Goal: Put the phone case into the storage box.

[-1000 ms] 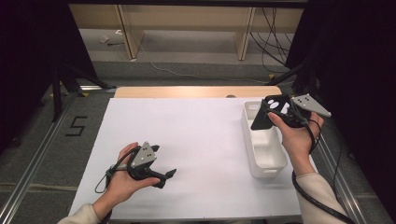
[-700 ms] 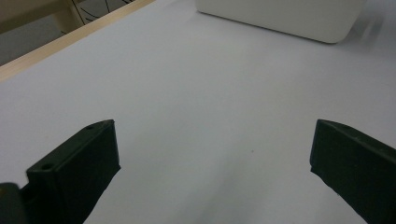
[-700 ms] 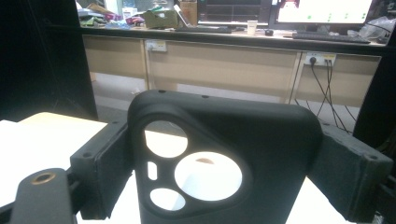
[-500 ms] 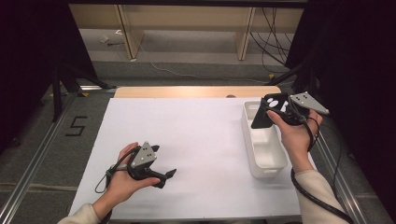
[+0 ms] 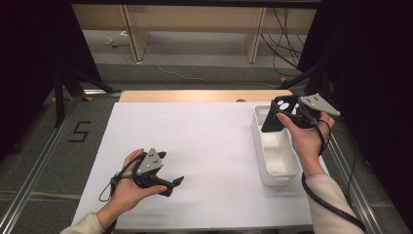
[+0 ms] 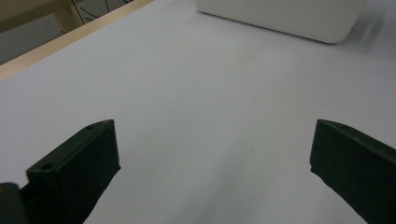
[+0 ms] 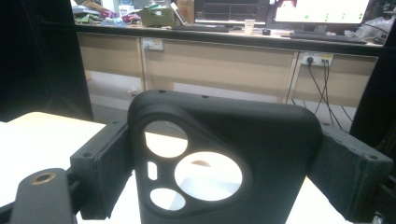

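A black phone case [image 5: 276, 116] with round camera cut-outs hangs in the air over the far end of a white bin [image 5: 277, 168]. My right gripper [image 5: 282, 110] is shut on it, and a hand holds that gripper at the table's right side. In the right gripper view the phone case [image 7: 266, 135] stands upright, with one jaw pressed on each of its side edges. Down at the near left, my left gripper [image 5: 171, 168] rests low over the white table sheet [image 5: 209, 141], open, with nothing between its fingers. The left gripper [image 6: 210, 163] points across the sheet toward the white bin [image 6: 280, 16].
A wooden strip [image 5: 195, 95] runs along the table's far edge. Metal rails [image 5: 29, 180] flank the table on both sides. Beyond it are a floor with cables [image 5: 282, 29] and wooden legs. The bin's near compartment looks bare.
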Tool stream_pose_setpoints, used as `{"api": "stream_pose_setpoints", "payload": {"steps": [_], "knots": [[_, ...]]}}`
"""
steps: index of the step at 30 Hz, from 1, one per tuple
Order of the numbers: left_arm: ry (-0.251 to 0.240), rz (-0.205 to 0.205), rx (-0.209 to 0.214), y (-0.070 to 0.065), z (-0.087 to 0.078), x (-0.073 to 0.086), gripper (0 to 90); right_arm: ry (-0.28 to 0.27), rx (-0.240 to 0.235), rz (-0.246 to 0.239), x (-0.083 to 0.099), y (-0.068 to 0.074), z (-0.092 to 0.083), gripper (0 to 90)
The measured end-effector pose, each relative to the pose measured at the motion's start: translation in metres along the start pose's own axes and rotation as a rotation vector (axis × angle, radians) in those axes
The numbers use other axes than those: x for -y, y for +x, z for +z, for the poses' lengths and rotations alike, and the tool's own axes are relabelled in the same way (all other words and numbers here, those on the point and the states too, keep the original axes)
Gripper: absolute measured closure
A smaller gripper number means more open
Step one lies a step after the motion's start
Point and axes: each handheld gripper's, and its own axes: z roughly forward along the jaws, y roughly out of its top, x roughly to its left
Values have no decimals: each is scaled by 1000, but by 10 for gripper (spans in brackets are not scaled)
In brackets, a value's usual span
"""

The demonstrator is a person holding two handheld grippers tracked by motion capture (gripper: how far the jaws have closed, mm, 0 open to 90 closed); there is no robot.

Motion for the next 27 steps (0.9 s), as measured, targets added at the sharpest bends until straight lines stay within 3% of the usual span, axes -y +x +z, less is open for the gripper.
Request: {"api": "stream_pose_setpoints", "payload": {"steps": [27], "knots": [[-1,0,-2,1,-1,0,9,1,11,-9,-1,-1,11,152]]}}
